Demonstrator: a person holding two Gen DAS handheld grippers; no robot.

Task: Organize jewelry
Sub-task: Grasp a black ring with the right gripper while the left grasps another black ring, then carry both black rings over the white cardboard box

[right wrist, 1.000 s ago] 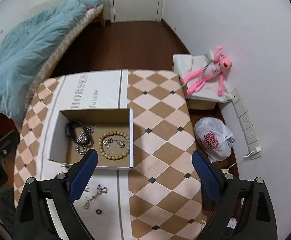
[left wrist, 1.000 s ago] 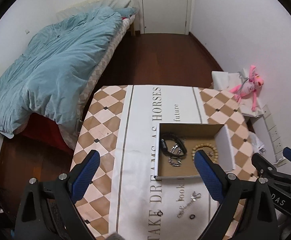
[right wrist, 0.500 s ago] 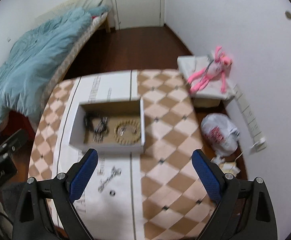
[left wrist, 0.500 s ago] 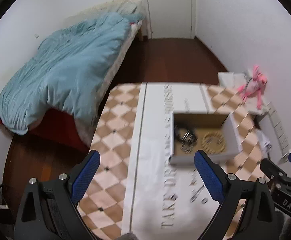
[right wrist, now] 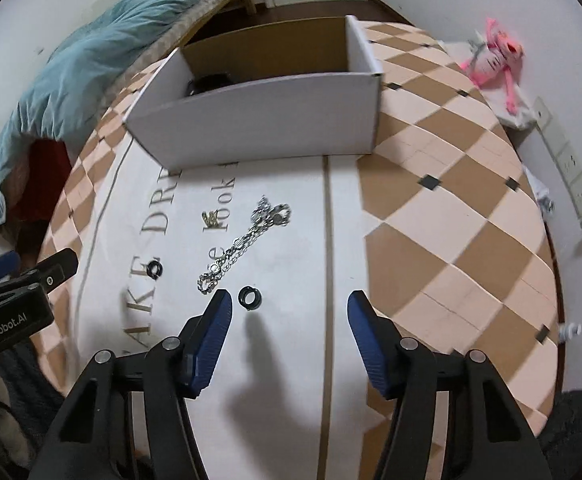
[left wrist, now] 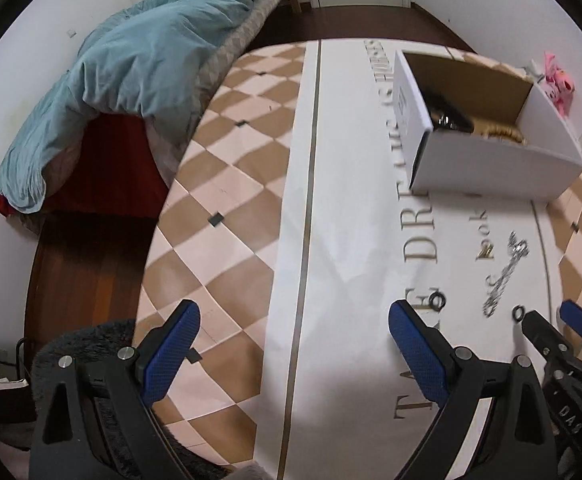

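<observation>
Right wrist view: right gripper (right wrist: 289,312) fingers closing, nothing between; black ring (right wrist: 250,297) just ahead, silver chain (right wrist: 243,244) beyond, second ring (right wrist: 154,269) left. White box (right wrist: 259,120) behind. Left gripper (left wrist: 293,336) fingers spread over bare bench (left wrist: 227,184). Bed (left wrist: 139,64) alongside.

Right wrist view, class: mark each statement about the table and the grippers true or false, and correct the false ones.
1. A silver chain lies on the tablecloth outside the white box. True.
2. The right gripper grips the chain. False: its closing jaws have nothing between them.
3. Two small black rings lie near the chain. True: one, another.
4. The box is closed with a lid. False: it stands open.
5. The left gripper holds a ring. False: it is open and empty.
</observation>
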